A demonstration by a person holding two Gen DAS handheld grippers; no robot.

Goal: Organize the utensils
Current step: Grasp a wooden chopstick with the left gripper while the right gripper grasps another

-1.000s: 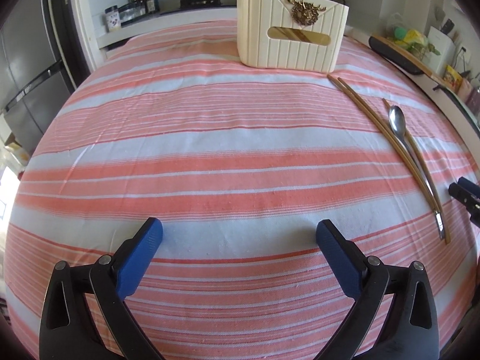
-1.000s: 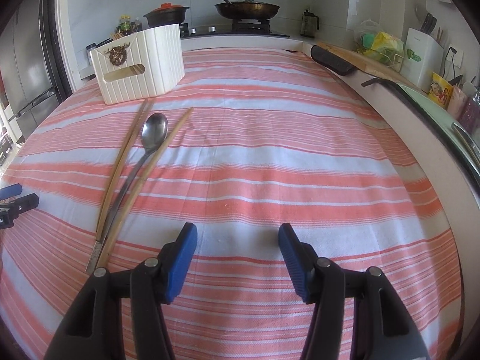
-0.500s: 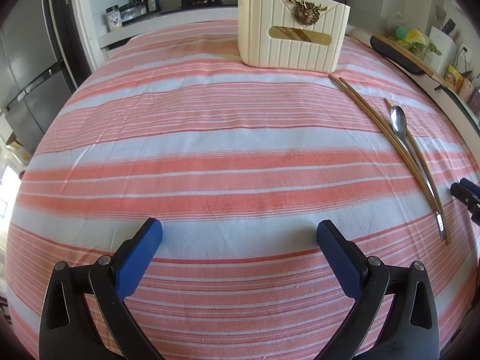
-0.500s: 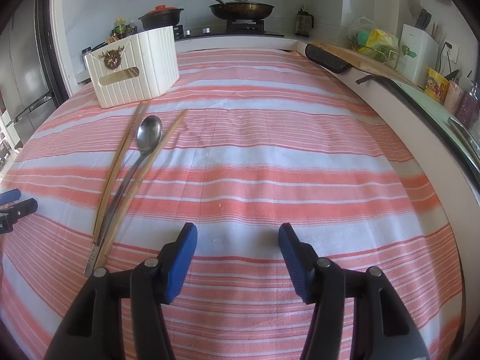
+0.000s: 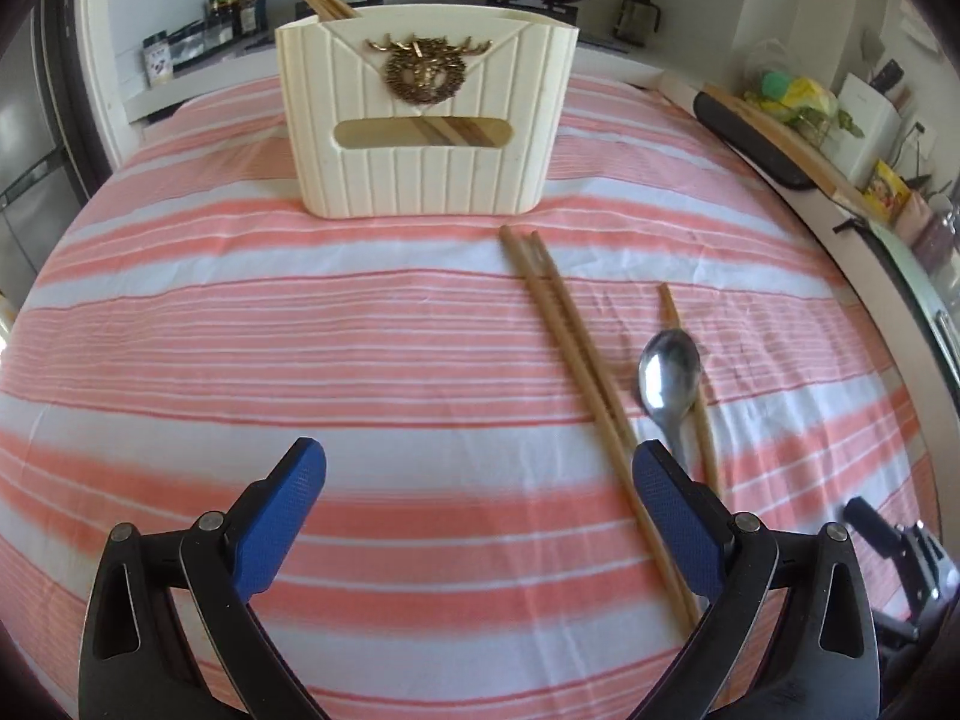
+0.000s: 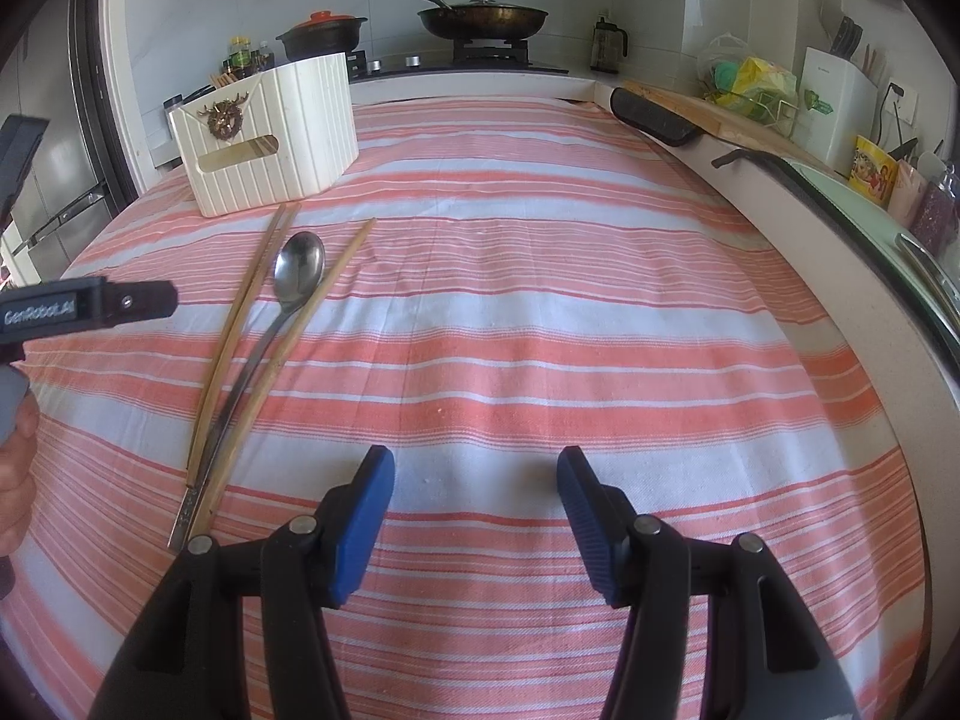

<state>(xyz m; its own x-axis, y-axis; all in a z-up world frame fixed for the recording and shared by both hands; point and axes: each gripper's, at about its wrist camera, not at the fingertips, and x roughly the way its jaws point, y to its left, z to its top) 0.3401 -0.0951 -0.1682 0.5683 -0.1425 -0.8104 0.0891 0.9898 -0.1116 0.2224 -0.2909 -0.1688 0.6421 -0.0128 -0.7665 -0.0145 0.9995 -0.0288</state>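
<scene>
Left tongs moved toward holder and chopsticks.

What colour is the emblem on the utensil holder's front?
Gold, a stag-head emblem on the cream ribbed utensil holder; clearest in the left wrist view.

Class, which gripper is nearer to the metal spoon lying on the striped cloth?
Left. The left gripper has one finger over the spoon handle; the right gripper hovers beside the handle end, off to its right.
</scene>
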